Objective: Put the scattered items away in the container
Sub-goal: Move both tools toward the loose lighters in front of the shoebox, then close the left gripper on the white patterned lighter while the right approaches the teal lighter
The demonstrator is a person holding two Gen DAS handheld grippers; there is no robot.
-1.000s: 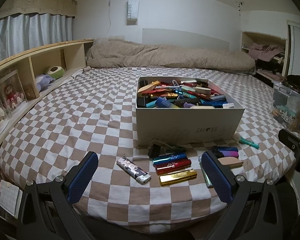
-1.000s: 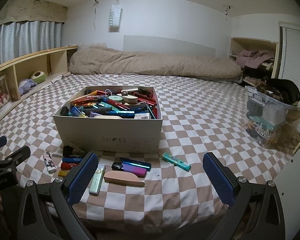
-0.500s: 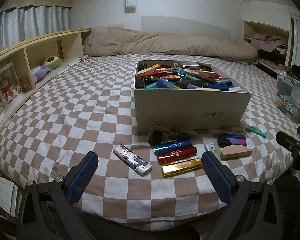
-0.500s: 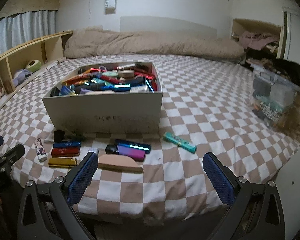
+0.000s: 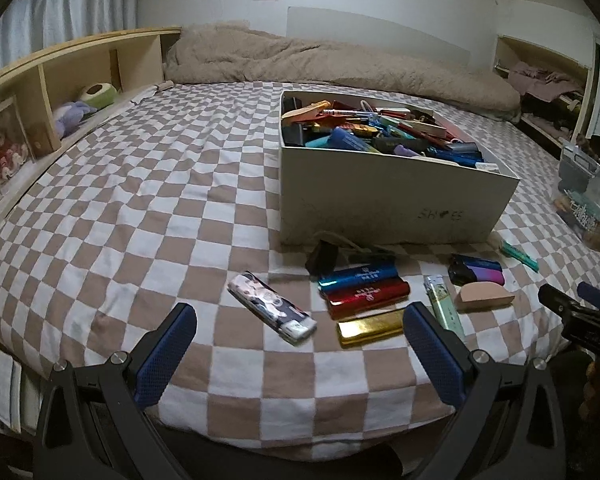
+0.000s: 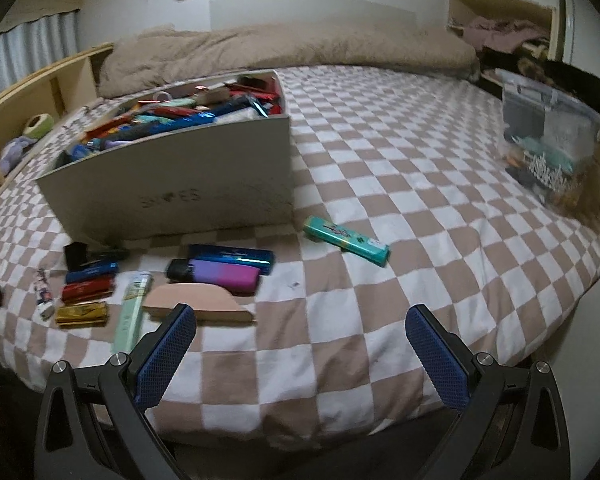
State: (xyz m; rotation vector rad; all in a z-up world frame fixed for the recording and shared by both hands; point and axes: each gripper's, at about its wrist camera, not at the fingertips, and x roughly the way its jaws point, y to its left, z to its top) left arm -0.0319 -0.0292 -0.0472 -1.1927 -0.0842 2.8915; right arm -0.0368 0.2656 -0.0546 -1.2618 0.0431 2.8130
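A white shoe box full of lighters stands on the checked bed. Scattered in front of it lie a patterned lighter, blue, red and gold ones, a pale green lighter, a purple one, a dark blue one, a beige half-round piece and a teal lighter. My left gripper is open just short of the patterned and gold lighters. My right gripper is open, near the beige piece, holding nothing.
A wooden shelf with soft toys runs along the bed's left side. A beige duvet lies at the far end. A clear plastic bin of oddments sits at the bed's right edge. The bed's front edge is right below both grippers.
Both grippers have moved forward and lower toward the scattered lighters, which now look larger. The right view has swung right and tilted. Both stay open.
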